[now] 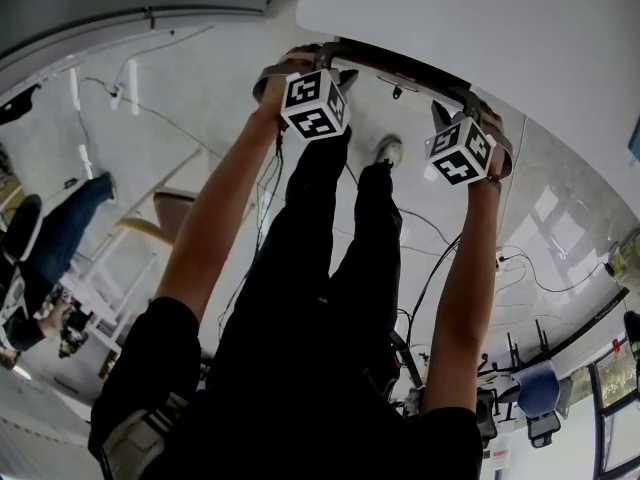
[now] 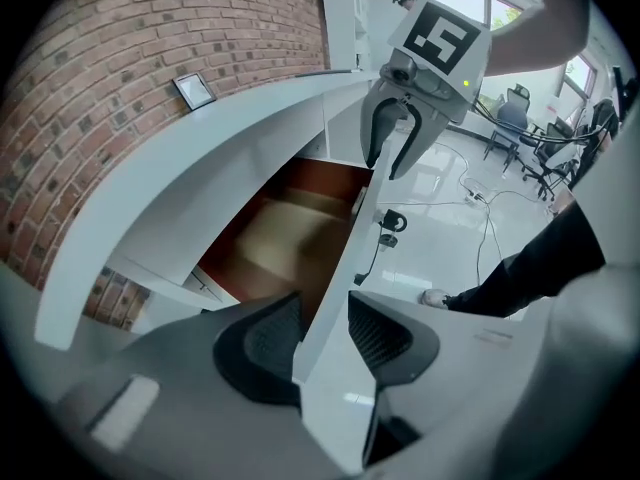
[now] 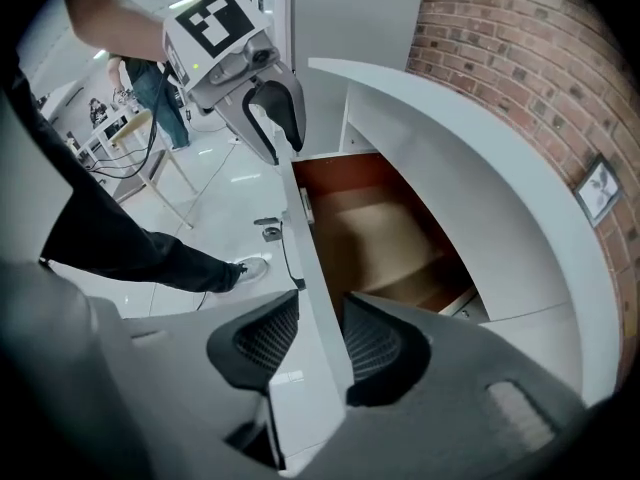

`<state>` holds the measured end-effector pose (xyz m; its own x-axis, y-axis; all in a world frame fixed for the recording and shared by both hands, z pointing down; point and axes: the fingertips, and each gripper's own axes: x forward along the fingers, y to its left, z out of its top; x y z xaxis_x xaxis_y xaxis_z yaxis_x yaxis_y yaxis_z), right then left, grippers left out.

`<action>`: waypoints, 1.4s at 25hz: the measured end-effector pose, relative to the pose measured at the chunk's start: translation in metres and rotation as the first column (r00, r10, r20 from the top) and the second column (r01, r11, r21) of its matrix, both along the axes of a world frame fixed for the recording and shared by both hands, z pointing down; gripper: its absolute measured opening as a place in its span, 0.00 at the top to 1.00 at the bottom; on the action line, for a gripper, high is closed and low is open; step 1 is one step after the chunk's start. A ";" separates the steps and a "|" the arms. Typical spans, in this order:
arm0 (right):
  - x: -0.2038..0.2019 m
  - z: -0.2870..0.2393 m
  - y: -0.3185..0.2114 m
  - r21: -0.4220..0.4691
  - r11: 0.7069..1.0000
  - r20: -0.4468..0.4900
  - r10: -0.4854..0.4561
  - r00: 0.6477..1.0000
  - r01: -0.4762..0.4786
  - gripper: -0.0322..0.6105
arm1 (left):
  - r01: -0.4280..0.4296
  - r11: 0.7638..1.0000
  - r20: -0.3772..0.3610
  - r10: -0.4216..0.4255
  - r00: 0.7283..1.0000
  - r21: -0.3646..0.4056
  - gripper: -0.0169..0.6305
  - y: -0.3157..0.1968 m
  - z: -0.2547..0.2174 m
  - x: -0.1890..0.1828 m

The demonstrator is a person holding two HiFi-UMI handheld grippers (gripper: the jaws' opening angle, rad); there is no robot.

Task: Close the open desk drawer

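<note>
Hand-held gripper [image 3: 318, 310] astride drawer [image 3: 312, 268], interior blurred

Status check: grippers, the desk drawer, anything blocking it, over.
Both open: left gripper and right gripper straddle the drawer front. The drawer stands open, not yet pushed. No blockage seen inside.

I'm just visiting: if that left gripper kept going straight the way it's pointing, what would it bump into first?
The drawer's white front panel: the left gripper points down over its top edge, which already stands between the jaws, so it would probably seat deeper onto it.
</note>
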<state>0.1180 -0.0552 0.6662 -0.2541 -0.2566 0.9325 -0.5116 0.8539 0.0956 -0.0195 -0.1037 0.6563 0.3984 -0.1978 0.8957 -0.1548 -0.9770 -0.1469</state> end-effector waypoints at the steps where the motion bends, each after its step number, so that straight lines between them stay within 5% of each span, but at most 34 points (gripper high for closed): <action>1: 0.001 -0.003 0.000 0.012 1.000 0.008 0.010 1.000 -0.011 0.73 | 0.011 1.000 -0.008 -0.011 1.000 0.005 0.72 0.000 -0.004 -0.001; 6: 0.005 -0.031 -0.006 0.107 0.986 0.119 0.117 0.986 -0.130 0.73 | 0.102 0.992 -0.087 -0.095 0.992 0.077 0.72 -0.003 -0.036 -0.006; 10: 0.005 -0.059 -0.007 0.183 0.950 0.230 0.209 0.951 -0.253 0.74 | 0.222 0.970 -0.218 -0.196 0.956 0.100 0.74 0.001 -0.072 -0.006; 14: 0.007 -0.075 -0.002 0.211 0.888 0.391 0.307 0.868 -0.409 0.76 | 0.341 0.932 -0.365 -0.278 0.889 0.121 0.93 0.004 -0.109 0.000; 16: 0.009 -0.080 0.005 0.191 0.852 0.477 0.354 0.804 -0.488 0.76 | 0.385 0.914 -0.424 -0.301 0.854 0.126 0.94 0.007 -0.124 0.004; 21: 0.010 -0.073 0.026 0.031 0.750 0.643 0.492 0.587 -0.661 0.76 | 0.408 0.901 -0.551 -0.268 0.790 0.147 0.94 0.010 -0.158 0.018; 23: 0.010 -0.063 0.032 -0.065 0.701 0.685 0.549 0.479 -0.711 0.76 | 0.432 0.894 -0.615 -0.276 0.738 0.117 0.94 0.010 -0.170 0.023; 28: 0.004 -0.011 0.043 -0.365 0.517 0.708 0.694 0.130 -0.774 0.77 | 0.541 0.835 -0.762 -0.416 0.496 -0.104 0.95 0.013 -0.182 0.027; 32: -0.004 0.025 0.034 -0.535 0.364 0.660 0.744 -0.109 -0.762 0.76 | 0.571 0.803 -0.753 -0.482 0.448 -0.174 0.95 0.014 -0.170 0.025; 35: -0.008 0.043 0.024 -0.599 0.279 0.618 0.757 -0.212 -0.751 0.76 | 0.579 0.792 -0.750 -0.499 0.434 -0.192 0.95 0.015 -0.163 0.024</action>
<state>0.1101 -0.0313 0.7089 -0.3370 -0.8150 0.4713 -0.5923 -0.2056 -0.7790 0.0046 -0.0891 0.4930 0.6763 -0.6702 0.3057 -0.7345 -0.6450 0.2110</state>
